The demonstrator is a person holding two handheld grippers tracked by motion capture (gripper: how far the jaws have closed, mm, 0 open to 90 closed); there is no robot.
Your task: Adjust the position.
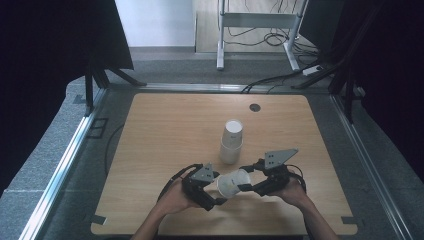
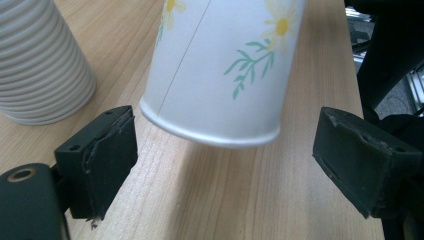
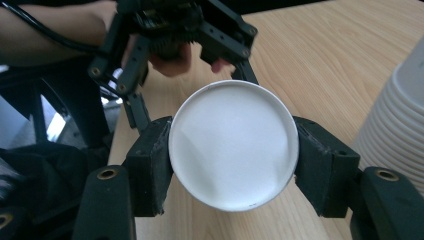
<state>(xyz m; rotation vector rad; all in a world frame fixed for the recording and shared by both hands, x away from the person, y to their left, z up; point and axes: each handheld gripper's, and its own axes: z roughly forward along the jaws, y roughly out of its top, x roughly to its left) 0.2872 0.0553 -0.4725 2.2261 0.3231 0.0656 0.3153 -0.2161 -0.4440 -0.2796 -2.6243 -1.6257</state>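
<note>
right gripper (image 3: 232,165): jaws clamped across base of white daisy-print paper cup (image 1: 233,183), held sideways above light wood desk (image 1: 170,125) | left gripper (image 2: 222,155): jaws released, rim between, untouched | risk: thin wall crushed if squeezed, cup dropped if slipped

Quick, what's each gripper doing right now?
Left gripper: open, jaws spread either side of the cup's rim, not touching.
Right gripper: shut on the daisy-print paper cup.
</note>
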